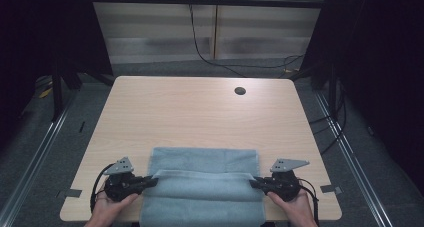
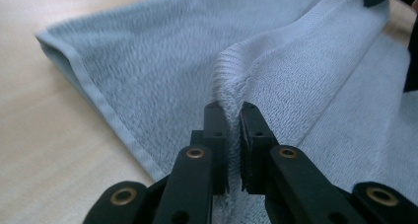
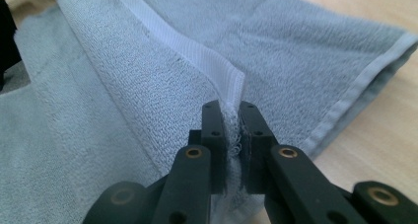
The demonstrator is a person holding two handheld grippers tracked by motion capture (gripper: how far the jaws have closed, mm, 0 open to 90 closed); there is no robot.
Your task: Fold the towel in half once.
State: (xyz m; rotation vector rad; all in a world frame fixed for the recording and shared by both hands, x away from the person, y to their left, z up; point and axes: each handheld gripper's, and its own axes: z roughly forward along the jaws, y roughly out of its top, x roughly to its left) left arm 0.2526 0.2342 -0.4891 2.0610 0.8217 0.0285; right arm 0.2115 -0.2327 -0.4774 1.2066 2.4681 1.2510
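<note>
A grey-blue towel (image 1: 202, 187) lies at the near edge of the light wooden table (image 1: 195, 112) and hangs over the front. Its hemmed end is lifted into a ridge across the middle. My left gripper (image 1: 152, 180) is shut on the left corner of that lifted hem, with the towel (image 2: 162, 61) pinched between its jaws (image 2: 233, 110). My right gripper (image 1: 254, 182) is shut on the right corner, the white hem of the towel (image 3: 207, 61) squeezed between its jaws (image 3: 232, 108). A hand holds each gripper at the bottom of the high view.
A round cable hole (image 1: 240, 91) sits near the table's far right. Black cables (image 1: 210, 57) run over the grey floor behind the table. Metal rails flank the table on both sides (image 1: 350, 157). Tape marks sit near the front corners (image 1: 331, 189).
</note>
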